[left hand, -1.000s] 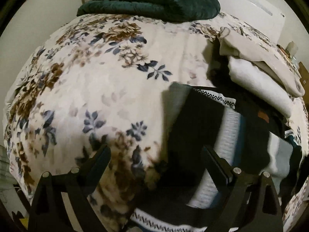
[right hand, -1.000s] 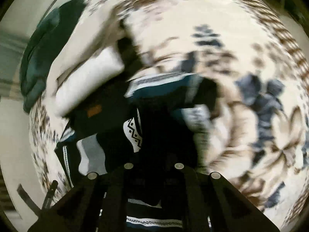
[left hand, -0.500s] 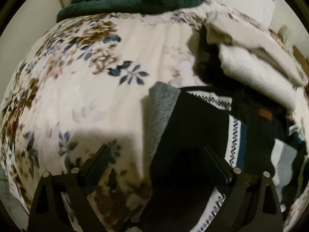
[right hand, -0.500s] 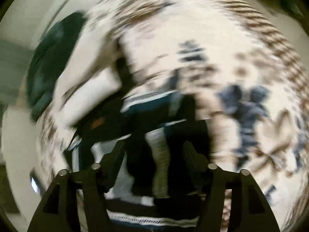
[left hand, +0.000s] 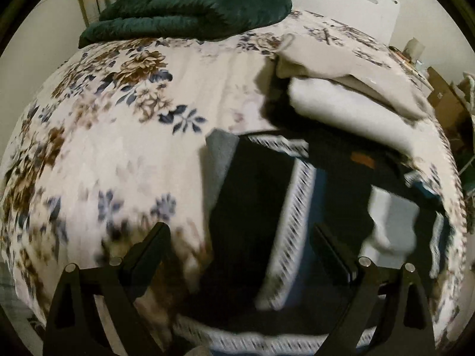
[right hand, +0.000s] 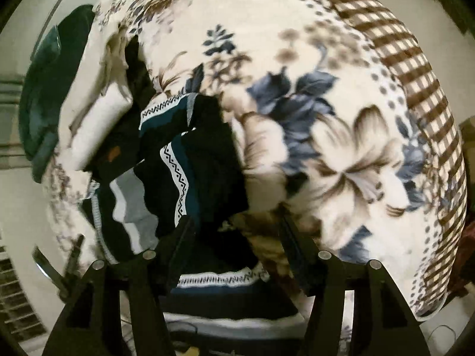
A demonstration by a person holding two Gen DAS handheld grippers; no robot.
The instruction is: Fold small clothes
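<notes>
The dark fleece garment with white zigzag-patterned bands and teal stripes (left hand: 255, 207) lay rumpled on the cream floral plush blanket (left hand: 118, 154) covering the bed, partly folded over itself, grey inner side showing along one edge. In left wrist view its near part ran under the fingers & off the bottom of the frame, blurred, so the hem line there was hard to read. Left gripper (left hand: 240, 237) stood wide apart above it, nothing between the pads. Right gripper (right hand: 236, 231) had just been opening; jaws about halfway apart, black cloth lying below & between them but not pinched. Whether either tip touched the fabric couldn't be told.

Behind the garment sat a stack of folded cream & white clothes (left hand: 350, 101), its base hidden by a dark item w/ a small orange-brown label (left hand: 362, 158). A folded dark green velvety blanket (left hand: 190, 3) lay at the bed's far end. In right wrist view the blanket's brown checked border (right hand: 415, 68) curved off at the frame edge; the scene's left side was smeared.
</notes>
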